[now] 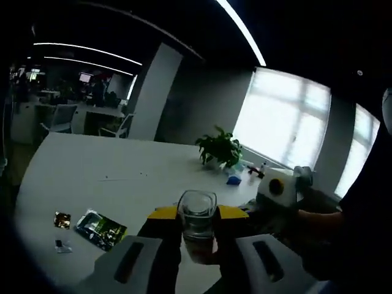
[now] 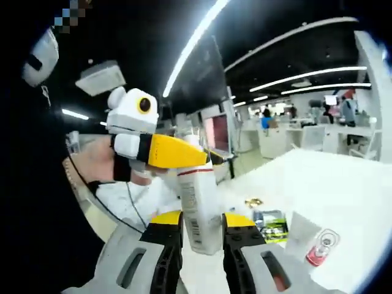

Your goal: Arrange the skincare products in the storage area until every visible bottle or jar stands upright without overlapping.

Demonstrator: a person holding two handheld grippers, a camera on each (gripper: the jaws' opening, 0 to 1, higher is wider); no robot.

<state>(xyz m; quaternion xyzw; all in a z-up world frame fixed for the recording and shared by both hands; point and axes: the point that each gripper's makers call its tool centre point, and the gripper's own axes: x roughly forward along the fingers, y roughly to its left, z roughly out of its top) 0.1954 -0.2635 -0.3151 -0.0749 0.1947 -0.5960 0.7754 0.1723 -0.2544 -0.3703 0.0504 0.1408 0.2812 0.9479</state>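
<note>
I am gripping a clear bottle (image 1: 197, 222) in my left gripper (image 1: 197, 236), above the white table (image 1: 92, 171) with open surface ahead. My right gripper (image 2: 202, 242) is clamping a white tube (image 2: 199, 208), raised off the table's near edge.

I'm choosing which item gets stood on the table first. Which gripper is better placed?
Probably left: the left gripper holds a small clear jar upright over bare white table. The right gripper holds a tall white bottle raised higher.
</note>
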